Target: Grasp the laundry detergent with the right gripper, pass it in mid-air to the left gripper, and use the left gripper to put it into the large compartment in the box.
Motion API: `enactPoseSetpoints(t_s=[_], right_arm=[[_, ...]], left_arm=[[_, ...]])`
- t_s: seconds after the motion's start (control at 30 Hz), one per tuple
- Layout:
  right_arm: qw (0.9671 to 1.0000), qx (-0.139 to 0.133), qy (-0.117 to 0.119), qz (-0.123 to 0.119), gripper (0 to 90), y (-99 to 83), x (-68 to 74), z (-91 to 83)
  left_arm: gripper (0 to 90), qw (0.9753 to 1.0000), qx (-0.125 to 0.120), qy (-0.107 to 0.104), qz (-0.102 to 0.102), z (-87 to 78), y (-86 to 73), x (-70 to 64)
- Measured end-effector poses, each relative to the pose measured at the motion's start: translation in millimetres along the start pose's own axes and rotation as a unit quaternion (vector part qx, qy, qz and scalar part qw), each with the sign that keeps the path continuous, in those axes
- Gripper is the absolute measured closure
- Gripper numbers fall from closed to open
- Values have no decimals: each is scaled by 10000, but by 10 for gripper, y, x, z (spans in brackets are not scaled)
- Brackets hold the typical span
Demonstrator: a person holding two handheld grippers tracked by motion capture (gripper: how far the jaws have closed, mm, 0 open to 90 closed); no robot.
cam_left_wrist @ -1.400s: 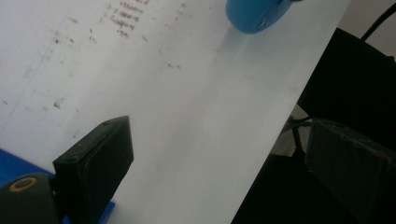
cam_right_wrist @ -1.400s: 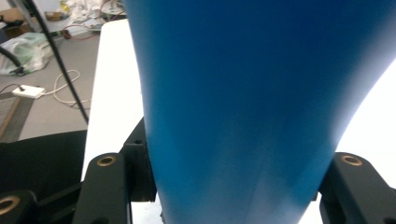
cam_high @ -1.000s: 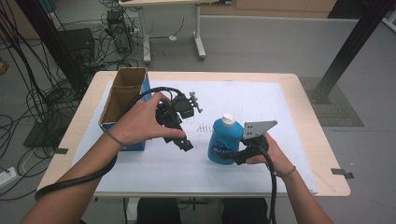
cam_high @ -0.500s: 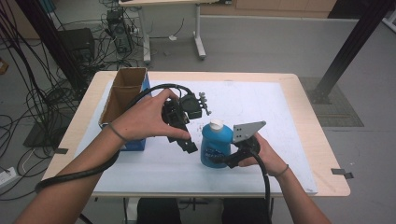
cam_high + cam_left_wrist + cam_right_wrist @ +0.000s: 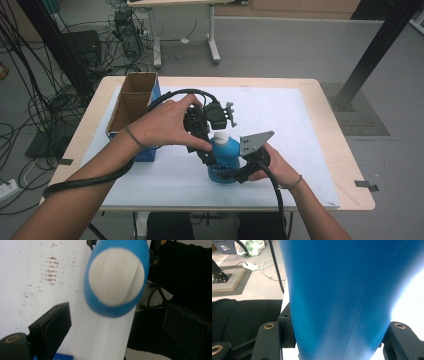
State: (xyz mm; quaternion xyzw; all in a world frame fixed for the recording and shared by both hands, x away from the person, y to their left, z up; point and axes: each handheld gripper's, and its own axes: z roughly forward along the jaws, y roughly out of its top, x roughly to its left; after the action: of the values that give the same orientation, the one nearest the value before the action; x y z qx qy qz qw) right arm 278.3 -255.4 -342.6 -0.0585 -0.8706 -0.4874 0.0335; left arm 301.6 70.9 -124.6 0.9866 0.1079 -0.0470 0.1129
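A blue bottle point(image 5: 225, 160) with a white cap point(image 5: 221, 136) stands upright on the white sheet near the table's front. My right gripper point(image 5: 236, 172) is shut on its body from the near right side; in the right gripper view the blue bottle wall point(image 5: 339, 297) sits between the two jaws of my right gripper point(image 5: 335, 340). My left gripper point(image 5: 206, 145) hangs just over the bottle's top from the left. In the left gripper view my left gripper point(image 5: 117, 315) is open, and the white cap point(image 5: 116, 276) lies just ahead of its spread jaws, untouched.
An open cardboard box point(image 5: 131, 107) with a blue base stands at the table's left side. The white sheet point(image 5: 300, 130) covers most of the wooden table point(image 5: 345, 165). Cables and a desk stand on the floor behind.
My right gripper has slid the bottle leftward. My left gripper has come down and right, so its open jaws now hang over the cap.
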Motion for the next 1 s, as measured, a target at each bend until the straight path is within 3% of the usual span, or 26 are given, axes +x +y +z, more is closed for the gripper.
enactPoseSetpoints(t_s=[0.47, 1.0], right_arm=[[9999, 43, 97, -115, 414, 77, -7, 70], [9999, -4, 102, -116, 415, 66, -6, 70]], left_arm=[[80, 9988, 364, -19, 327, 107, 290, -45], [81, 9986, 412, 27, 330, 123, 323, -46]])
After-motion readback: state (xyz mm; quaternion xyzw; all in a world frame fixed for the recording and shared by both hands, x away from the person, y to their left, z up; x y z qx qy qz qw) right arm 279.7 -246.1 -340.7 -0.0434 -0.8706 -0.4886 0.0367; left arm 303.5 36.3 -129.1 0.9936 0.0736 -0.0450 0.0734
